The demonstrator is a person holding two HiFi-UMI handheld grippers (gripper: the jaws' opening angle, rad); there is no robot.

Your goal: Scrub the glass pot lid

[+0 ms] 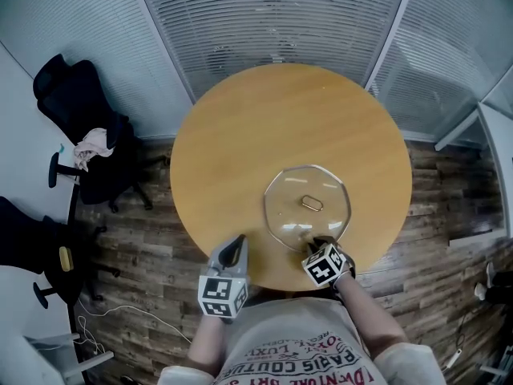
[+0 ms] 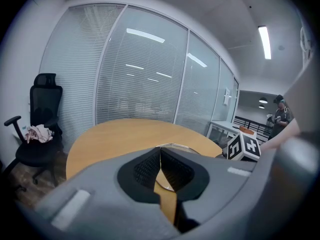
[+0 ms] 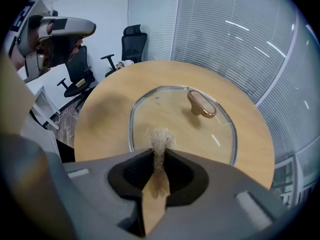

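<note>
Clamping a scrub pad (image 3: pixel 161 138), right gripper (image 1: pixel 313 244) over glass lid (image 1: pixel 308 207) near rim, left gripper (image 1: pixel 235 250) fingers clenched, empty

The clear round glass pot lid (image 1: pixel 309 189) lies on the round wooden surface (image 1: pixel 240 135), towards its near right. The right gripper (image 1: pixel 317 245) is at the lid's near rim, with a tan fibrous scrub pad (image 3: pixel 161 139) between its fingers (image 3: pixel 182 176). The left gripper (image 1: pixel 234 249) is left of the lid, at the surface's near edge.

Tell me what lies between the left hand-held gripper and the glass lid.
Only bare tabletop separates left hand-held gripper from lid; head view shows it.
</note>
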